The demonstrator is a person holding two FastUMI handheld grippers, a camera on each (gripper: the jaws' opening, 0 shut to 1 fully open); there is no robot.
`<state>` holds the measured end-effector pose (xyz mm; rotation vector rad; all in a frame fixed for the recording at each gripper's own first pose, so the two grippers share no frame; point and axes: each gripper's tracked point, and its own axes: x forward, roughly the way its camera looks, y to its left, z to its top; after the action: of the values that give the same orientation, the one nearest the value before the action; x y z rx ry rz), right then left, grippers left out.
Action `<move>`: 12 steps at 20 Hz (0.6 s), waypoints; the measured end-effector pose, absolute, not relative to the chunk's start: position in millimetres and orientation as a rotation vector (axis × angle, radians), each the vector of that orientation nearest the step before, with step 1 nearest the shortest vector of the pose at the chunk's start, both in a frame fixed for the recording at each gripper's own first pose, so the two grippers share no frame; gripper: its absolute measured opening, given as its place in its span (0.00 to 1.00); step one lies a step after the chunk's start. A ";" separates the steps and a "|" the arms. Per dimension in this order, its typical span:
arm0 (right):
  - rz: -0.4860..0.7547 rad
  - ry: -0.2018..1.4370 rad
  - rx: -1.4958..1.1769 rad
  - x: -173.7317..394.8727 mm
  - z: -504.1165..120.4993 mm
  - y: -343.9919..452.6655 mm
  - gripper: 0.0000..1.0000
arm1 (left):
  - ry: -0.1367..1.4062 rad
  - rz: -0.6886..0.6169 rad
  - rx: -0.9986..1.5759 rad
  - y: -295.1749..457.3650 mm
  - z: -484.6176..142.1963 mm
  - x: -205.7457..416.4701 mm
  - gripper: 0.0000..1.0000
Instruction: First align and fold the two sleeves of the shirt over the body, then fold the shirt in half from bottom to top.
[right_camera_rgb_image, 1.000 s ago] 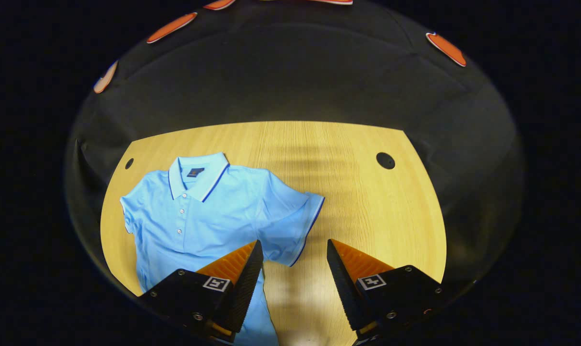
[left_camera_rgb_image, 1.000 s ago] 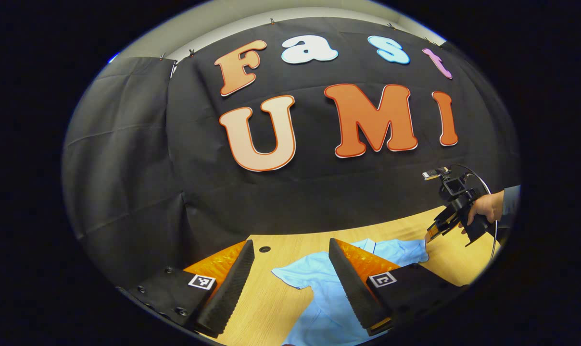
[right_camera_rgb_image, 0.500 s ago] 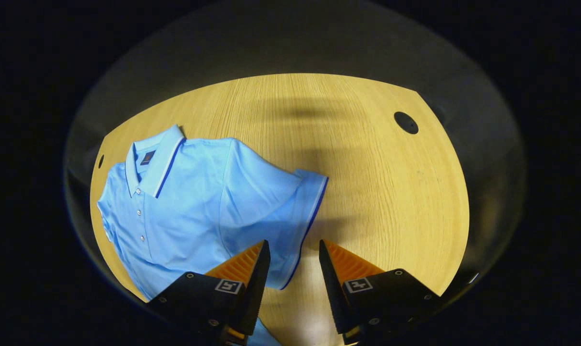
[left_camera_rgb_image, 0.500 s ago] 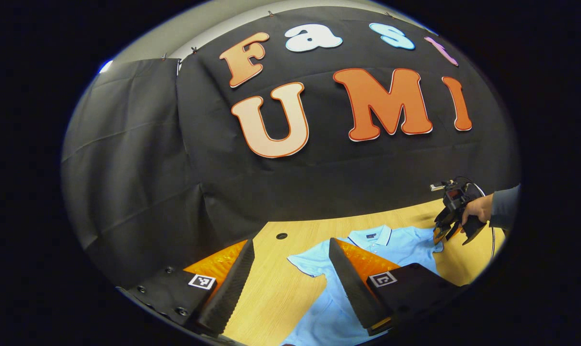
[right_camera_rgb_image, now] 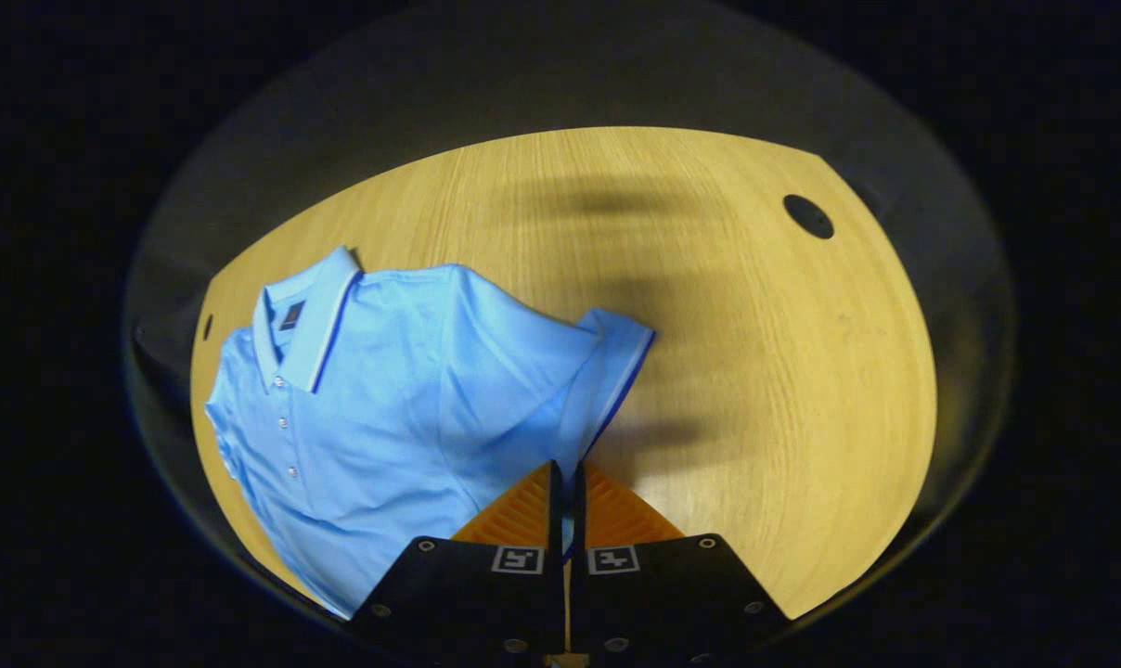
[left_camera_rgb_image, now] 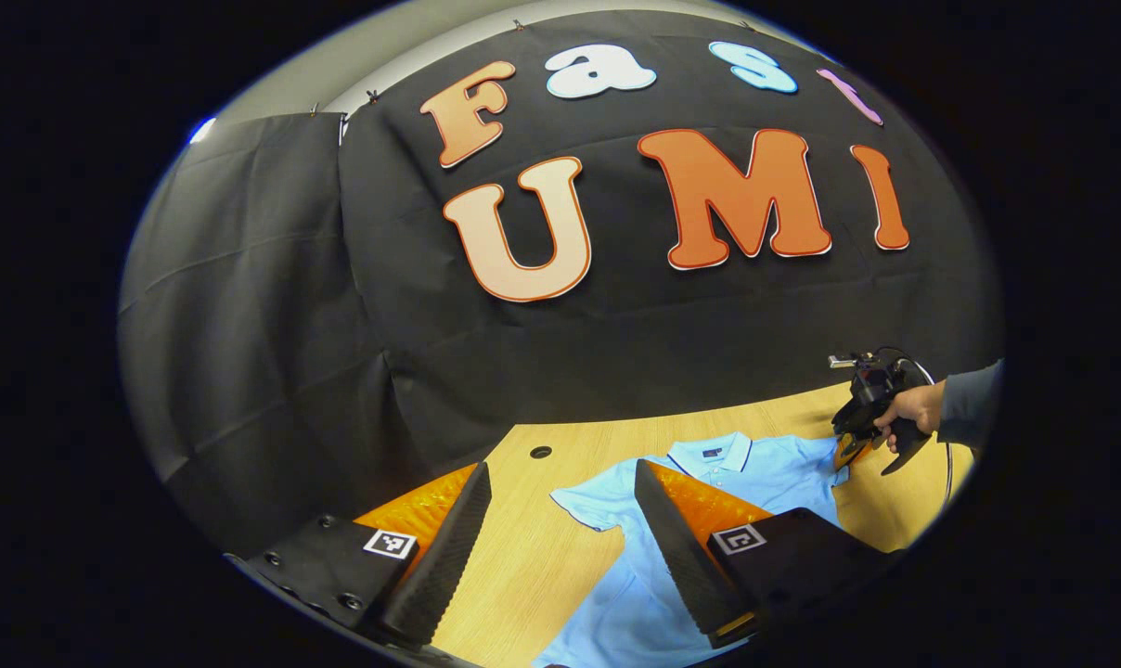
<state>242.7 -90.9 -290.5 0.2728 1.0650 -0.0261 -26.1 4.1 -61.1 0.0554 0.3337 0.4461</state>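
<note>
The light-blue short-sleeved polo shirt (right_camera_rgb_image: 375, 417) lies front-up on the light wooden worktop (right_camera_rgb_image: 755, 371), collar toward the far left in the right gripper view. The right claw (right_camera_rgb_image: 565, 492) is closed, both fingers clamping the striped hem of the shirt's sleeve (right_camera_rgb_image: 616, 371), which rises slightly off the worktop. The left claw (left_camera_rgb_image: 560, 520) is held wide apart above the shirt (left_camera_rgb_image: 653, 557), gripping nothing. In the left gripper view, a hand (left_camera_rgb_image: 908, 408) holds the right claw (left_camera_rgb_image: 848, 450) at the shirt's far-right sleeve.
</note>
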 end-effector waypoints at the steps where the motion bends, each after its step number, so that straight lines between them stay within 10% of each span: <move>1: -0.016 1.025 0.276 247.6 -282.0 -91.9 0.02 | 0.339 0.446 0.055 3.6 -61.4 -26.3 1.00; 12: 0.309 0.873 0.281 258.6 -216.2 19.0 0.02 | 0.358 0.499 0.086 15.3 -60.3 -33.2 1.00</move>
<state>258.6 19.0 -216.2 0.2806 0.8731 0.3095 -33.2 15.3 -60.3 0.0856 0.3578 0.4992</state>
